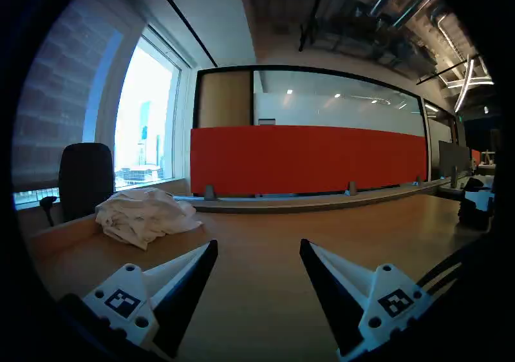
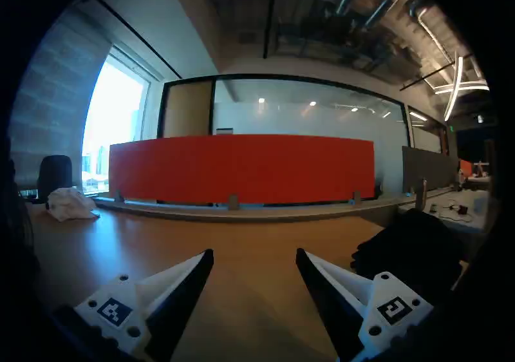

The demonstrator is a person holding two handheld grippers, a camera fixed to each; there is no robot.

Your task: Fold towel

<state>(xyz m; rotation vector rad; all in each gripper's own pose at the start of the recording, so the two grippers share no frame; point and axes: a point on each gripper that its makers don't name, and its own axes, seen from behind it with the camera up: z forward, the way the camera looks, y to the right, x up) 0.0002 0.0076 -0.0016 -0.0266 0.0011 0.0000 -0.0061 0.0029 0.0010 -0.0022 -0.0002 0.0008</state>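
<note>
The towel (image 1: 145, 217) lies bunched in a pale, creased heap on the wooden worktop (image 1: 360, 227), at its far left end near the window (image 1: 145, 123). It sits just in front of a black office chair (image 1: 85, 178). Crumpled like this, it is a little wider than it is tall, and I cannot tell its long axis or which way it points. In the right gripper view the towel (image 2: 69, 204) sits well off to my left.

My left claw (image 1: 257, 243) hangs over bare wood with its fingers spread wide and nothing between them, well apart from the towel. My right claw (image 2: 254, 252) is likewise spread and empty. A dark bulky thing (image 2: 418, 249) that I cannot identify lies near its right finger. A red divider panel (image 1: 309, 159) runs along the far edge.
</note>
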